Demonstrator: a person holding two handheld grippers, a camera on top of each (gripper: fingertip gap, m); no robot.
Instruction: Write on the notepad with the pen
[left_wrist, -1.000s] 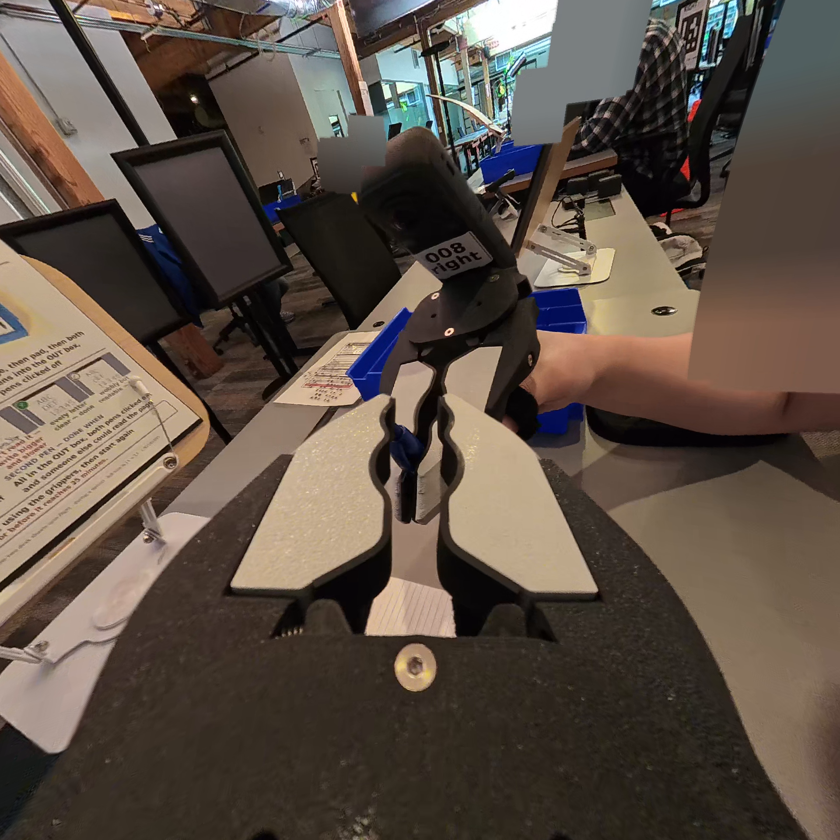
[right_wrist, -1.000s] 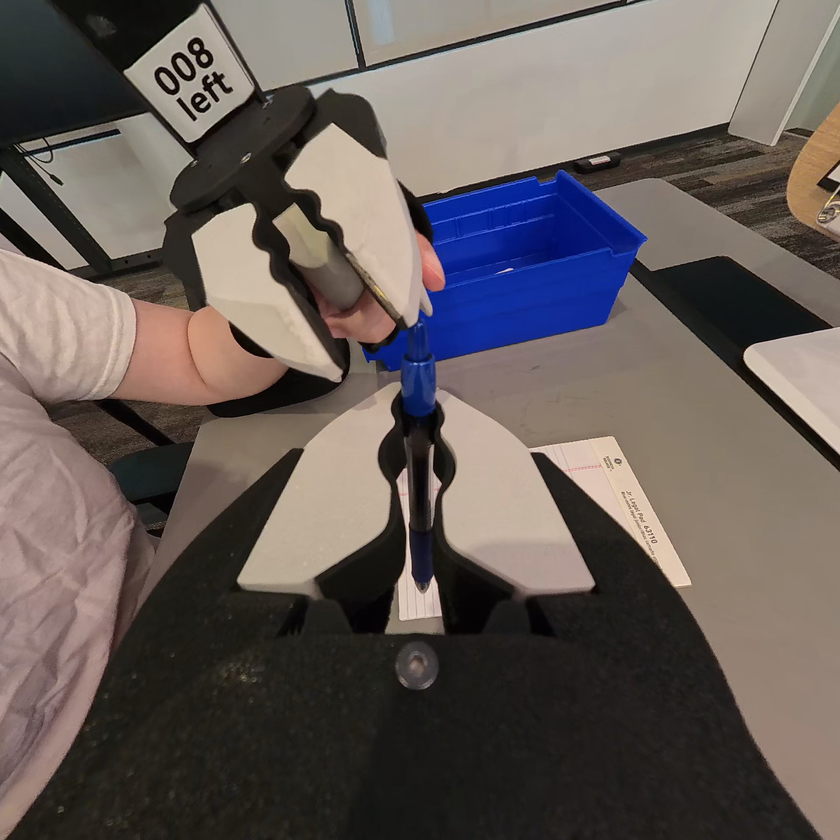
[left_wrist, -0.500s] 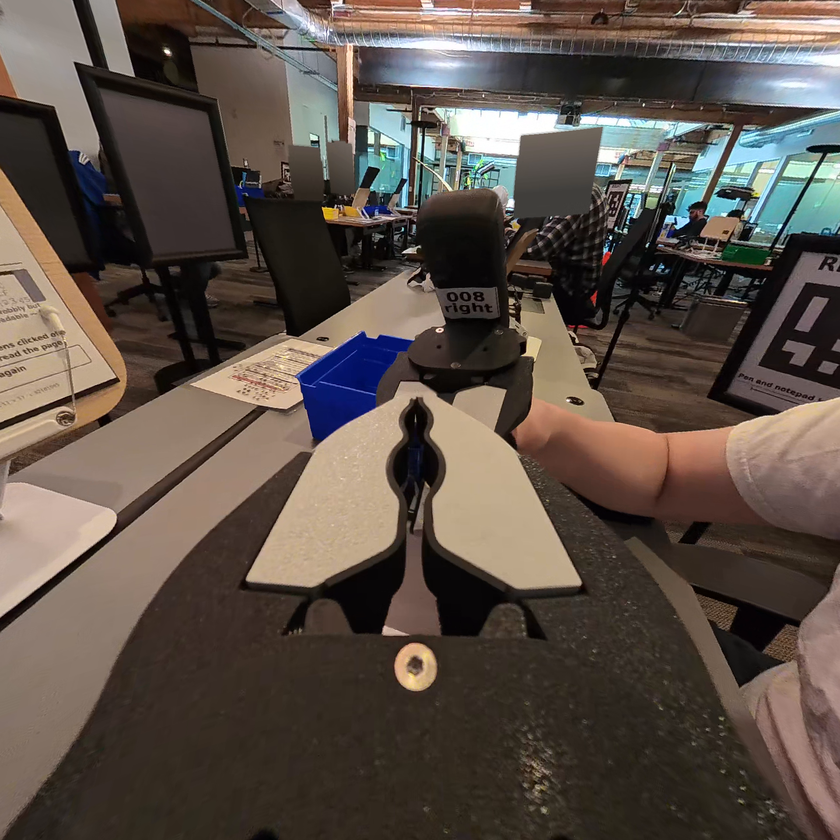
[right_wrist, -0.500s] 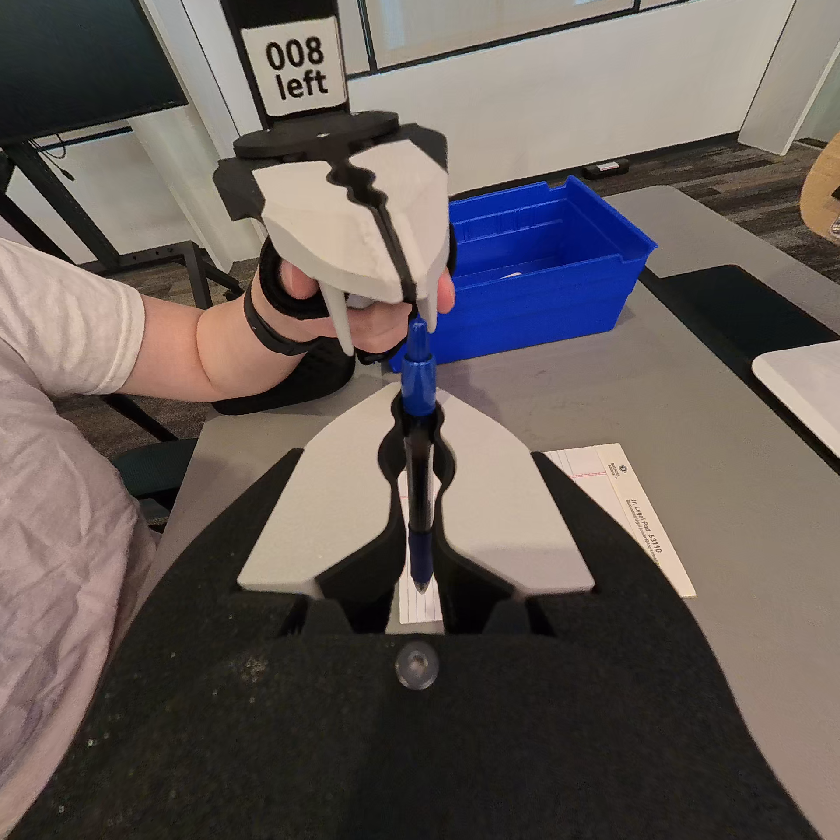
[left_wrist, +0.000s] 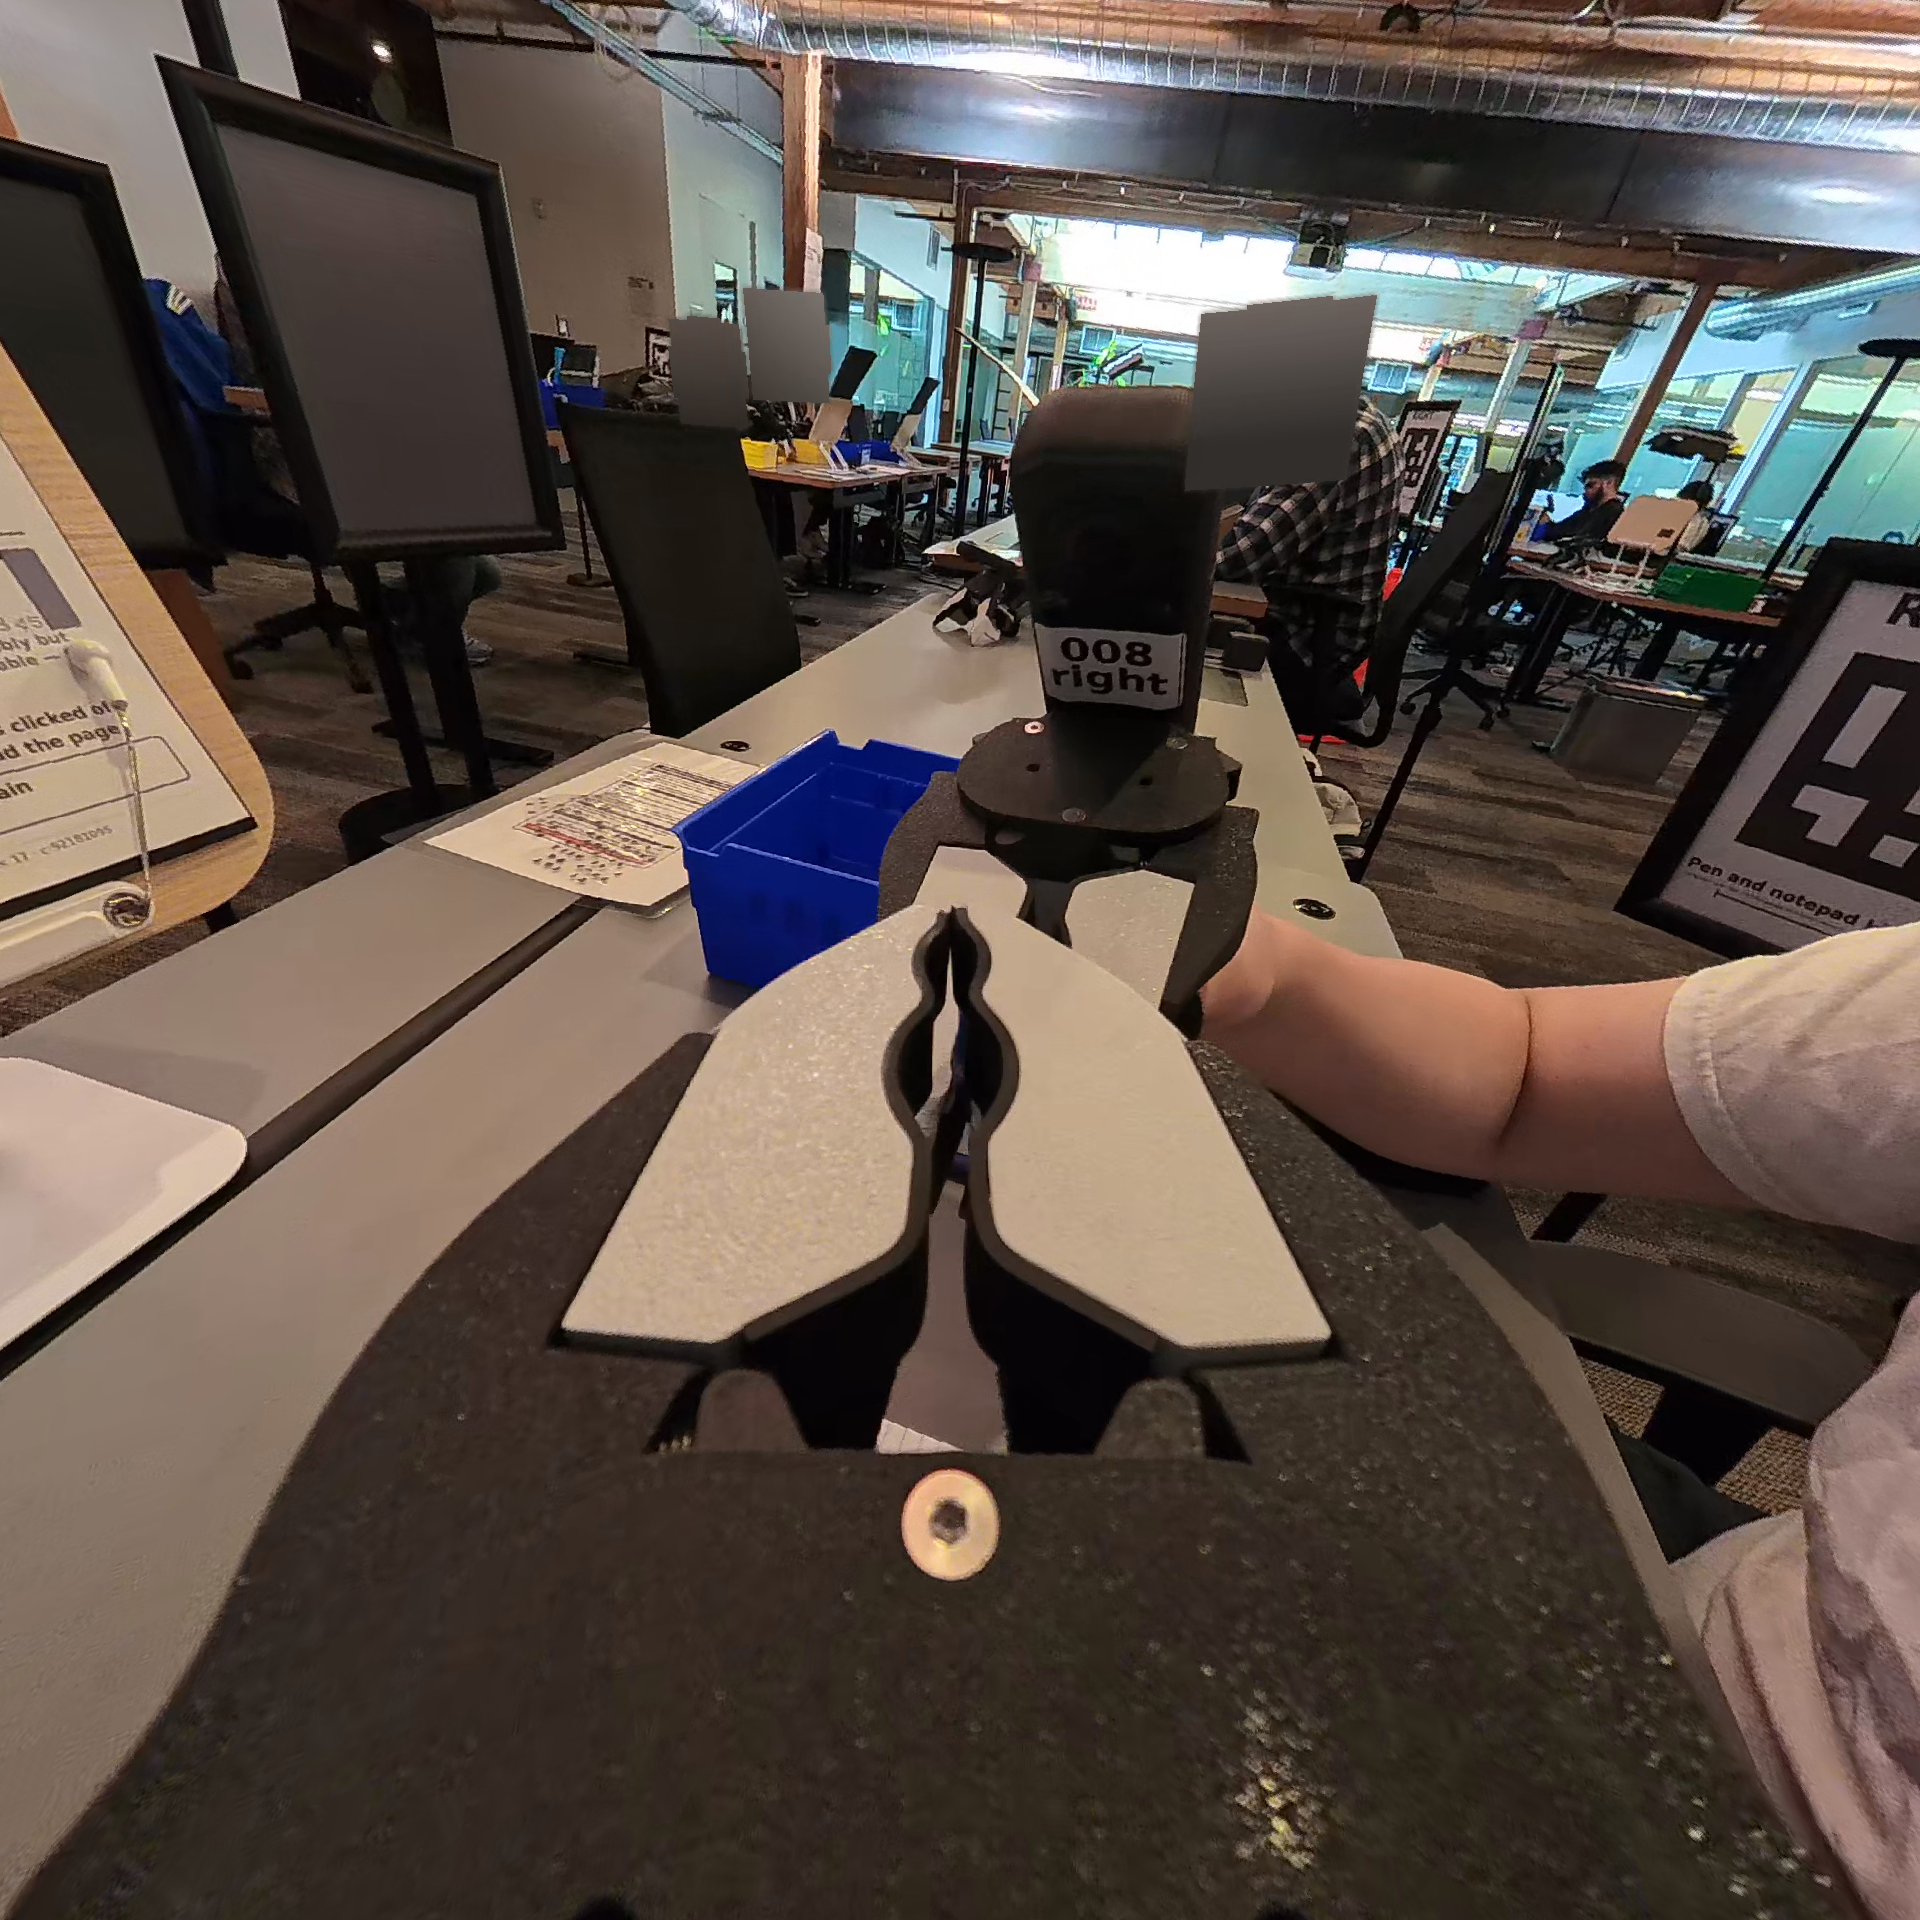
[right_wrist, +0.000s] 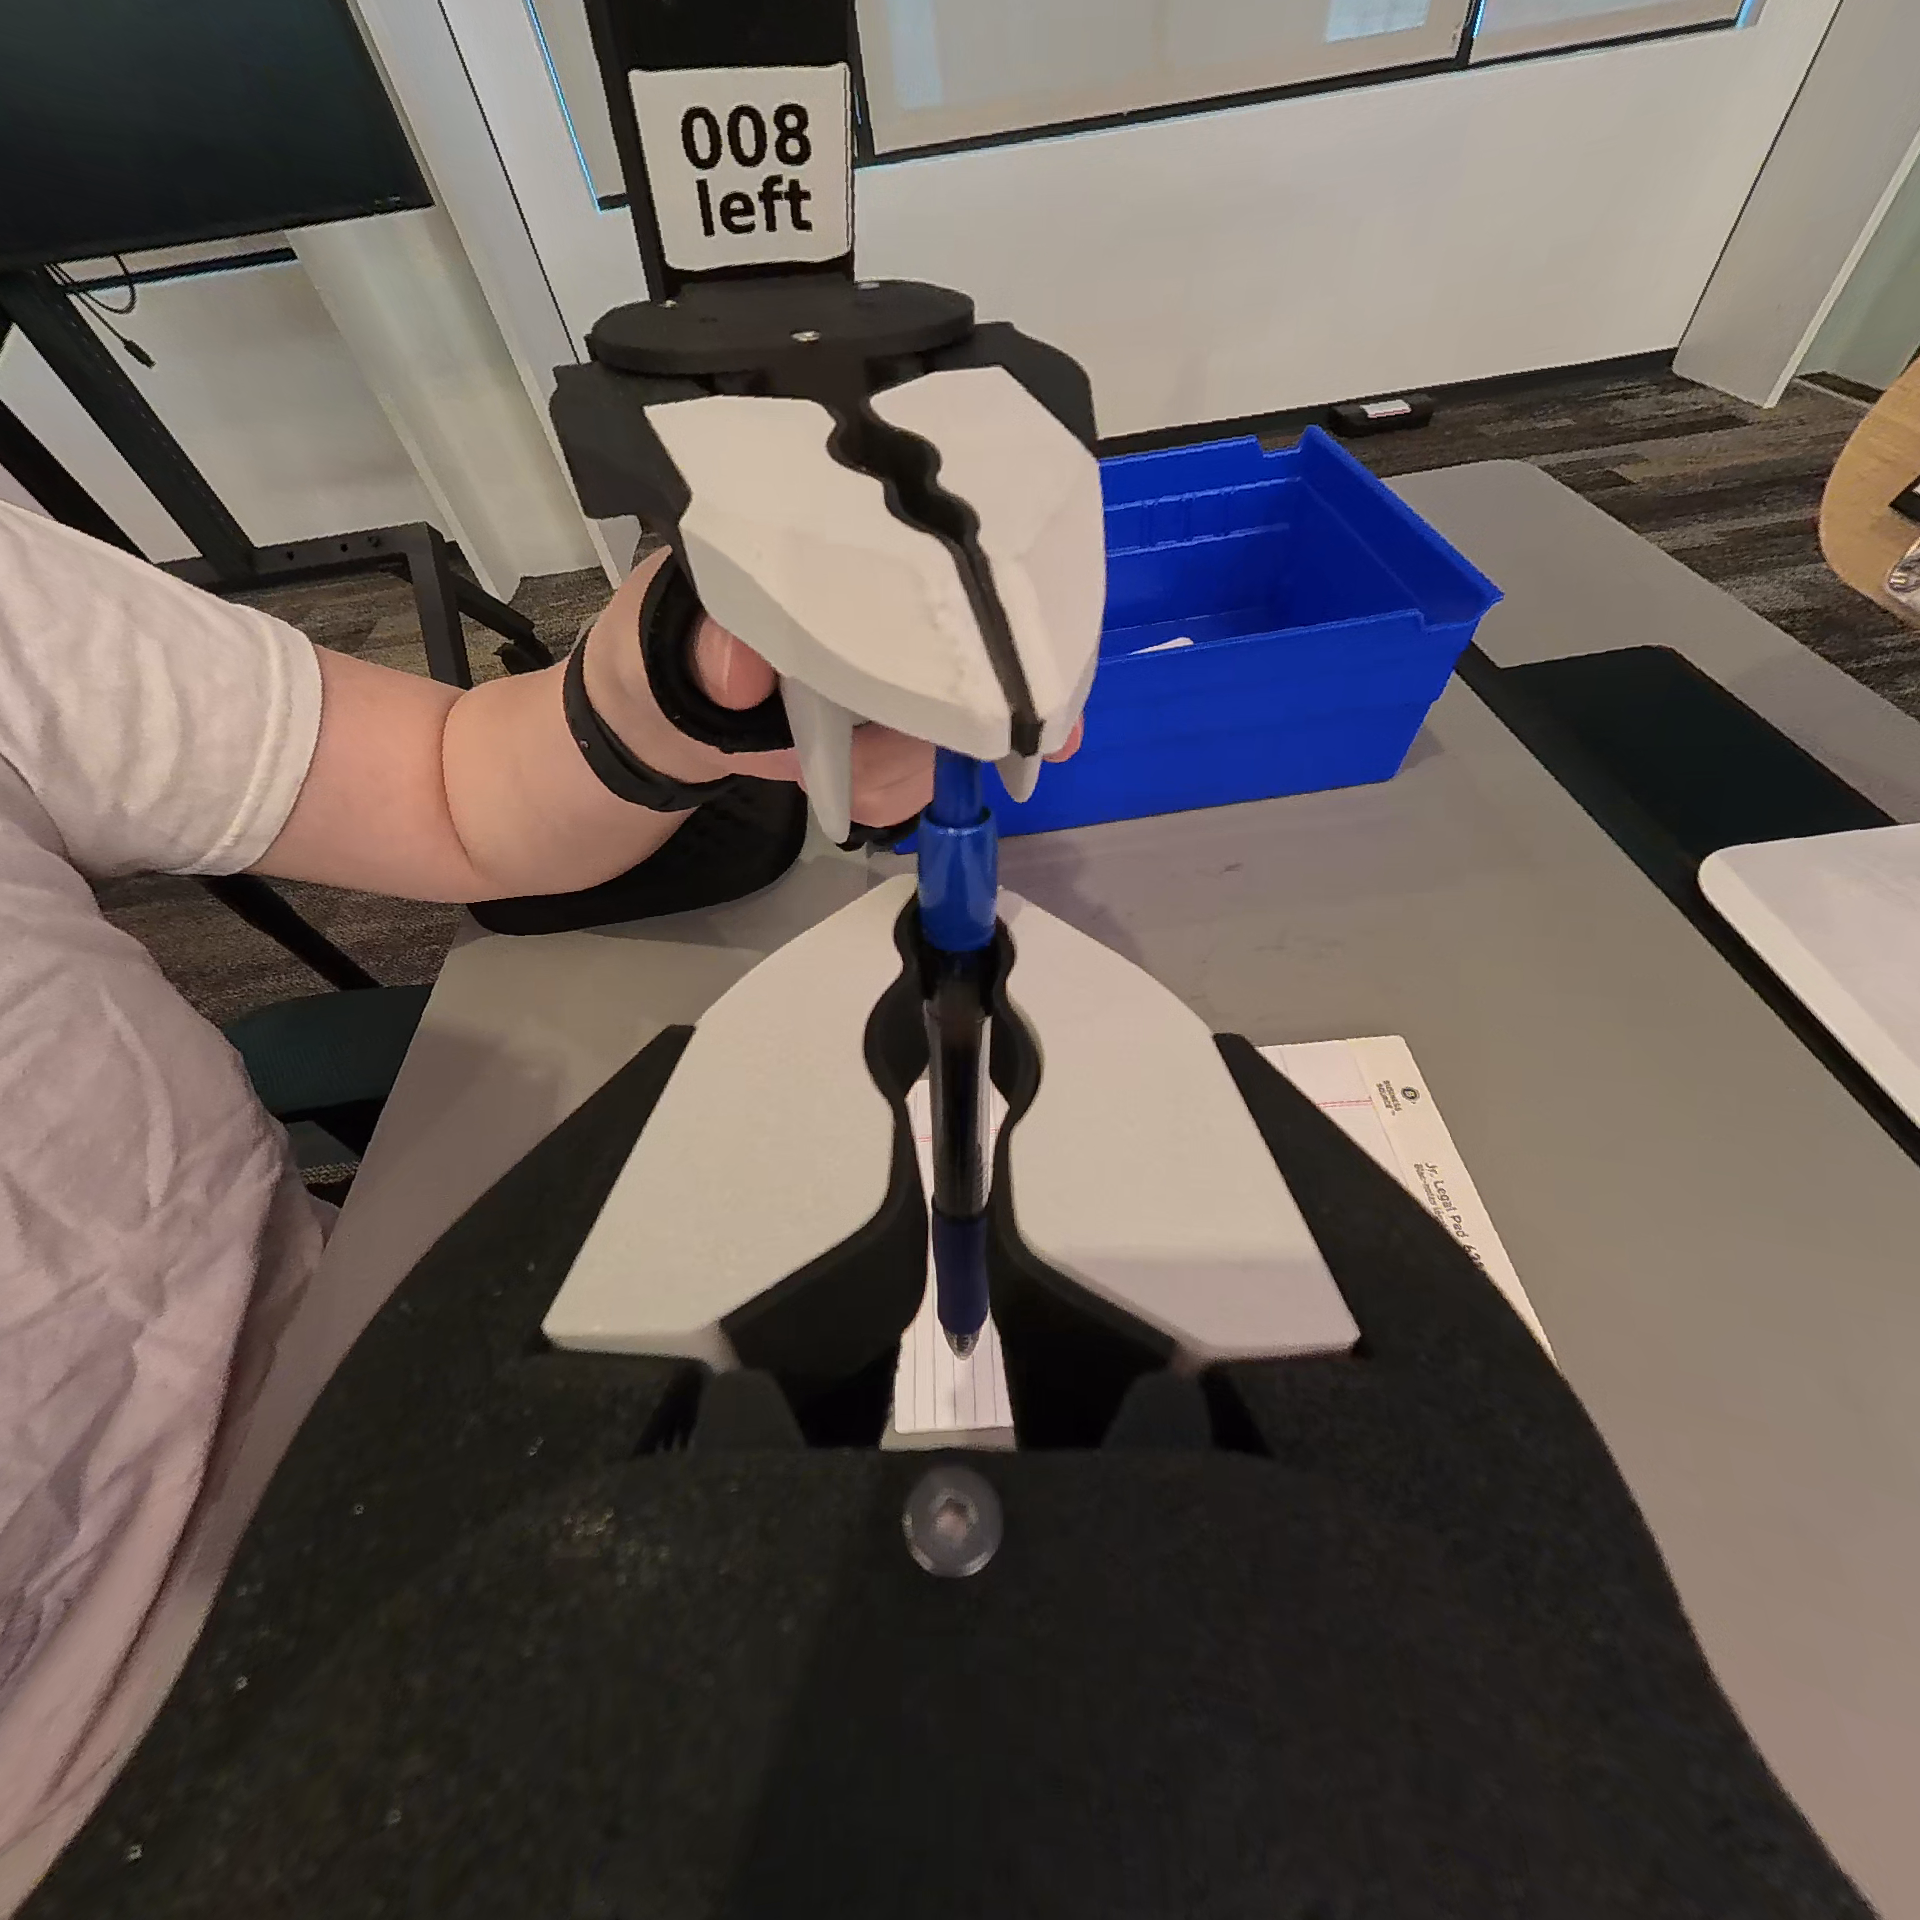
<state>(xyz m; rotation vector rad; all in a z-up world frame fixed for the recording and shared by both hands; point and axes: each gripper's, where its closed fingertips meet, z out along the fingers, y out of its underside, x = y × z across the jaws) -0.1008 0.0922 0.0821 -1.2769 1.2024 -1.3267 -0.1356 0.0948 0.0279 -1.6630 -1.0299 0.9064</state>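
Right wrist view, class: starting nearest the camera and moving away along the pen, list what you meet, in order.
Pen tip over the notepad → right tongs gripping the pen → left tongs above the pen's top → blue bin → white wall.

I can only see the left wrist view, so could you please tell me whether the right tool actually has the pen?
Observer: Yes, the right tool is shut on the pen, which runs along its fingers with the writing tip pointing down at the table.
Operator: Thank you. Is the notepad under that tip?
Observer: The notepad lies flat on the grey table right below the tip. I cannot tell whether they touch.
Operator: And where does my left tool sit against the pen?
Observer: The left tool is shut, with its tips at the pen's blue top end.
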